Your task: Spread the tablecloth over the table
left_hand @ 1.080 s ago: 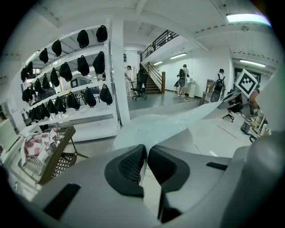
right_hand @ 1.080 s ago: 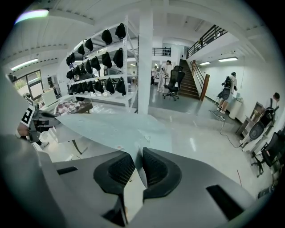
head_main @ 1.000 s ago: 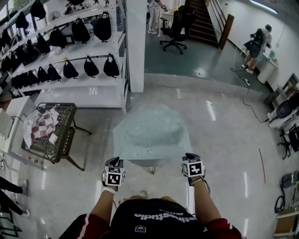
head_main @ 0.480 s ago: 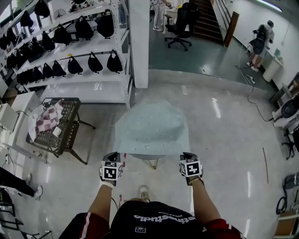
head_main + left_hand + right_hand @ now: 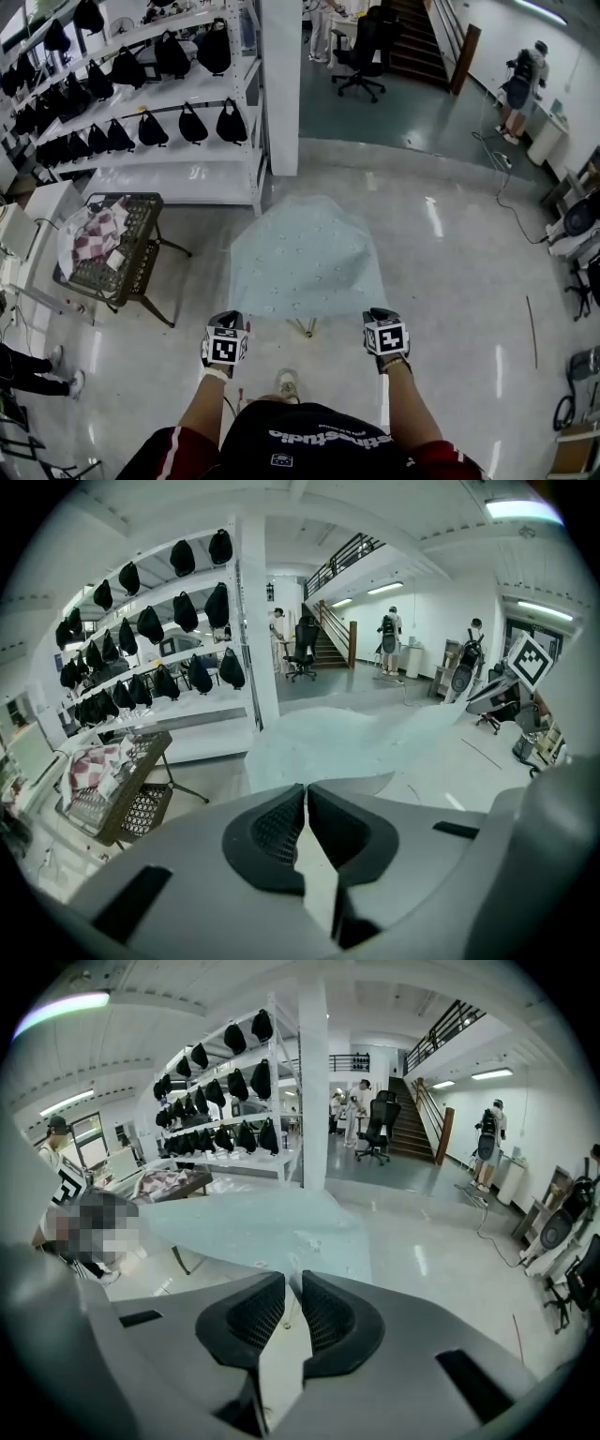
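Head view: the left tongs (image 5: 229,321) and right tongs (image 5: 377,315) each pinch a near corner of the pale blue tablecloth (image 5: 305,253), stretched out at frame centre. Both pairs are pressed together on its thin edge.

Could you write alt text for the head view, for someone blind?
A person, seen from above, holds a pale blue tablecloth by its near corners, one in the left gripper, one in the right gripper. At left stand shelves of black bags.
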Demonstrator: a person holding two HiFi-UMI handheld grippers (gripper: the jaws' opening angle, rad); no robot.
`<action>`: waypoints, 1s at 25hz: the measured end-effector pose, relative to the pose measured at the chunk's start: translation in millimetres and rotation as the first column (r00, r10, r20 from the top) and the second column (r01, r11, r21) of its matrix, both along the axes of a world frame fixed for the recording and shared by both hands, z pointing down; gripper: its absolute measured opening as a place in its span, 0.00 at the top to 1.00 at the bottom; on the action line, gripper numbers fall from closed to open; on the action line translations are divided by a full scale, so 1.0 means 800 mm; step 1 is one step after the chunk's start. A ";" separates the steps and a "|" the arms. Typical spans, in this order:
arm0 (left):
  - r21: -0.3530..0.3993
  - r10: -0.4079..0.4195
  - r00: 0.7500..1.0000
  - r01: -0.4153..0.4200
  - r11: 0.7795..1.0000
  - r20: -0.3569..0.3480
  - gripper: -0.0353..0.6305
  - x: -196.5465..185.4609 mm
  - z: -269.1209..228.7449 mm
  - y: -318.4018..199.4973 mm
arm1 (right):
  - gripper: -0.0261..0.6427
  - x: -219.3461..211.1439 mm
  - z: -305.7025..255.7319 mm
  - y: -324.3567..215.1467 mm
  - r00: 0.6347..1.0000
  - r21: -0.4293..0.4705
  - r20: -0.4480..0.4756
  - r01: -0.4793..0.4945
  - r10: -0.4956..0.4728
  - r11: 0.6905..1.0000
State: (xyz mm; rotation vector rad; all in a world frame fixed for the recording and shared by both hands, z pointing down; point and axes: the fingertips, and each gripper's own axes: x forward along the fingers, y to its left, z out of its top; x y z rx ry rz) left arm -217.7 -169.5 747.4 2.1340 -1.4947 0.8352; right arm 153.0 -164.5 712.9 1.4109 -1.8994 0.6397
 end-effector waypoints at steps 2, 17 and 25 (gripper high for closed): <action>0.010 -0.003 1.000 0.003 1.000 0.000 0.92 0.000 -0.004 0.006 | 0.84 0.003 0.000 0.008 1.000 -0.003 0.003 -0.008 0.008 1.000; 0.075 0.011 1.000 -0.011 0.997 0.002 0.92 0.036 -0.060 0.033 | 0.88 0.041 -0.036 0.038 0.997 0.081 0.053 -0.052 0.048 0.995; 0.117 0.015 1.000 -0.013 0.993 -0.018 0.92 0.048 -0.089 0.020 | 0.88 0.041 -0.059 0.026 0.998 0.118 0.063 -0.034 0.027 0.992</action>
